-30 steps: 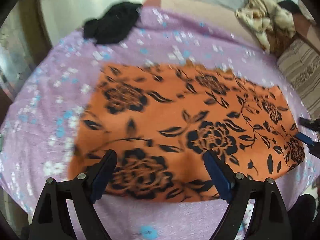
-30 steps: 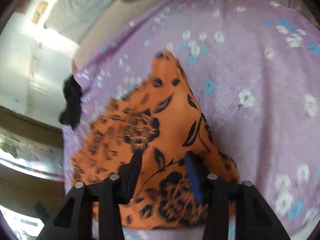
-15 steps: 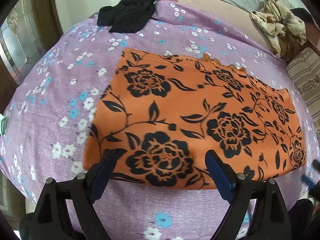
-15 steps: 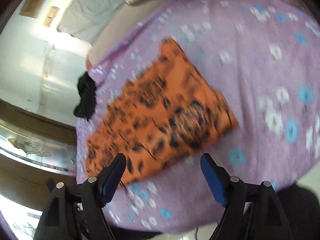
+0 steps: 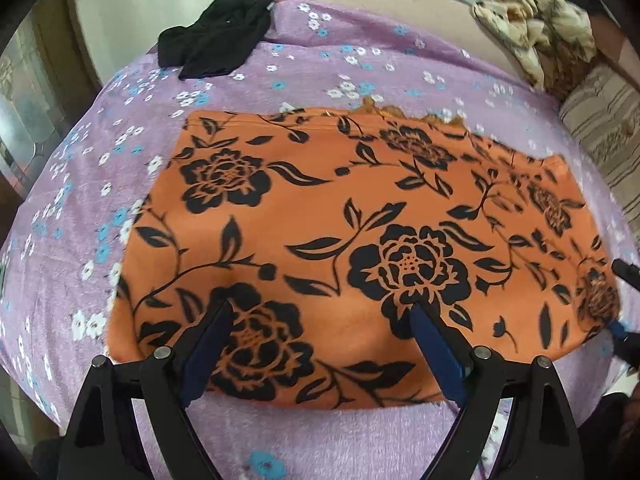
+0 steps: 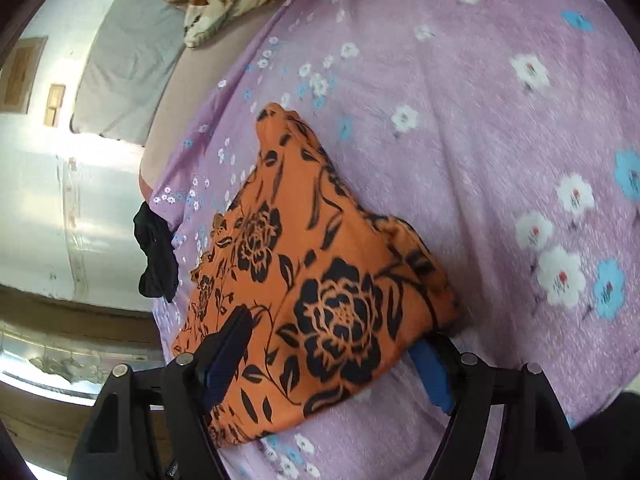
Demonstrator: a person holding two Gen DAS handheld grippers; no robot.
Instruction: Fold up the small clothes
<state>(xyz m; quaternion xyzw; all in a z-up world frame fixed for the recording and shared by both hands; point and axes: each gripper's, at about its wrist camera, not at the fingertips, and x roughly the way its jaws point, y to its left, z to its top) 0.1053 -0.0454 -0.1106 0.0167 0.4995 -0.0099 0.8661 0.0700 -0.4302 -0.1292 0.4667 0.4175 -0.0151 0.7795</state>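
An orange cloth with black flowers (image 5: 360, 224) lies folded flat on the purple flowered bedspread (image 5: 280, 440). My left gripper (image 5: 320, 320) is open, its blue-padded fingers over the cloth's near edge. In the right wrist view the same cloth (image 6: 320, 272) lies between the open fingers of my right gripper (image 6: 332, 340), at the cloth's right end. The right gripper's fingertips (image 5: 624, 272) show at the right edge of the left wrist view.
A black garment (image 5: 216, 44) lies at the bed's far left corner; it also shows in the right wrist view (image 6: 156, 256). A crumpled beige floral cloth (image 5: 536, 20) and a striped cushion (image 5: 608, 132) sit at the far right. The bed edge is close below me.
Both grippers pulled back from the cloth, then came in again. The right gripper opened wider and now straddles the cloth's right end. The cloth has stayed flat.
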